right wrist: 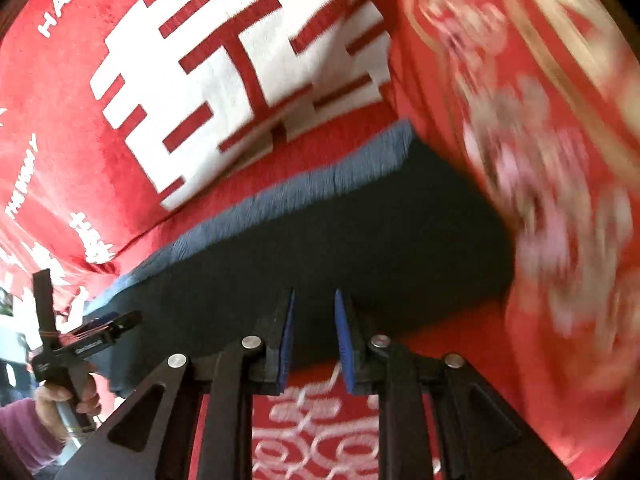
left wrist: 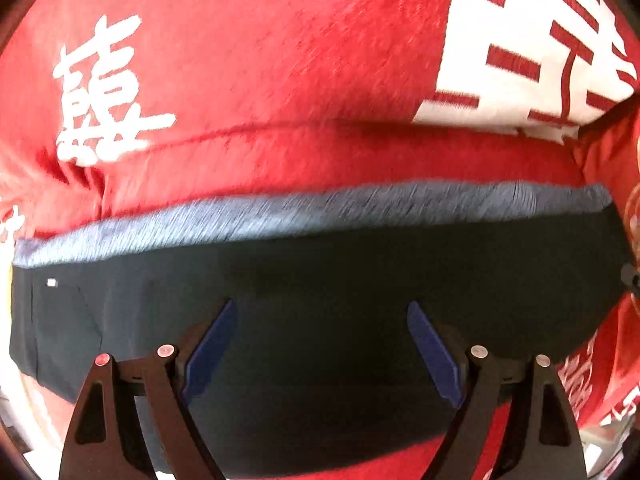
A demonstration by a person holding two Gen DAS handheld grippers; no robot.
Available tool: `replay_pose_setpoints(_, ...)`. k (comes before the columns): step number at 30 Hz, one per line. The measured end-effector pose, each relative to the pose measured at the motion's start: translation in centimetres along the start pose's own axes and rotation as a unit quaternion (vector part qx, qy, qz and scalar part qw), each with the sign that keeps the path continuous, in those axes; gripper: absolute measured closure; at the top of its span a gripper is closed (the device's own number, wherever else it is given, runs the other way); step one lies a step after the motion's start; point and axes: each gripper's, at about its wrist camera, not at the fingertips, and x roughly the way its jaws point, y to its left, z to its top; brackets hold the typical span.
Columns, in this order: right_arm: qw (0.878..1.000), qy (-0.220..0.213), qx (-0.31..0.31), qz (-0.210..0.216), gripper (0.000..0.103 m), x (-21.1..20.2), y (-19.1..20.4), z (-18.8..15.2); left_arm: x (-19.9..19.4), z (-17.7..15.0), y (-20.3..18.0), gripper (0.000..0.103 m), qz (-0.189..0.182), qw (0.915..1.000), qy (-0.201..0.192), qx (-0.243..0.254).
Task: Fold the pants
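The dark navy pants (left wrist: 320, 280) lie folded on a red blanket, with a blue-grey ribbed waistband (left wrist: 312, 210) along the far edge. My left gripper (left wrist: 320, 308) hovers over the near part of the pants, jaws wide open and empty. In the right wrist view the pants (right wrist: 360, 240) and waistband (right wrist: 280, 204) run diagonally. My right gripper (right wrist: 314, 300) sits at the pants' near edge with its blue pads a narrow gap apart and nothing between them. The left gripper (right wrist: 96, 330) shows at the lower left, held by a hand.
The red blanket (left wrist: 260, 40) with white characters covers the surface. A red patterned quilt or pillow (right wrist: 540, 160) rises right beside the pants. The person's hand and sleeve (right wrist: 44, 412) are at the lower left.
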Motion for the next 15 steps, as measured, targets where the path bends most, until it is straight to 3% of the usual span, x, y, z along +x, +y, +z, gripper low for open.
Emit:
replay_pose_setpoints(3, 0.999, -0.012, -0.019, -0.042, 0.079, 1.4, -0.2, 3.5, 0.3, 1.5, -1.6, 0.015, 0.010, 0.9997, -0.021, 0.001)
replay_pose_setpoints(7, 0.997, -0.009, -0.018, -0.068, 0.076, 4.2, -1.4, 6.3, 1.4, 1.9, -2.7, 0.015, 0.022, 0.9995, -0.020, 0.009)
replay_pose_setpoints(9, 0.991, 0.021, -0.046, -0.127, 0.082, 5.7, -2.2, 6.0, 1.8, 1.2, -2.1, 0.015, 0.027, 0.9995, -0.008, 0.011)
replay_pose_setpoints(15, 0.991, 0.031, -0.010, -0.129, 0.083, 4.0, -3.6, 3.3, 1.7, -2.7, -1.4, 0.010, 0.026, 0.9995, 0.006, 0.014)
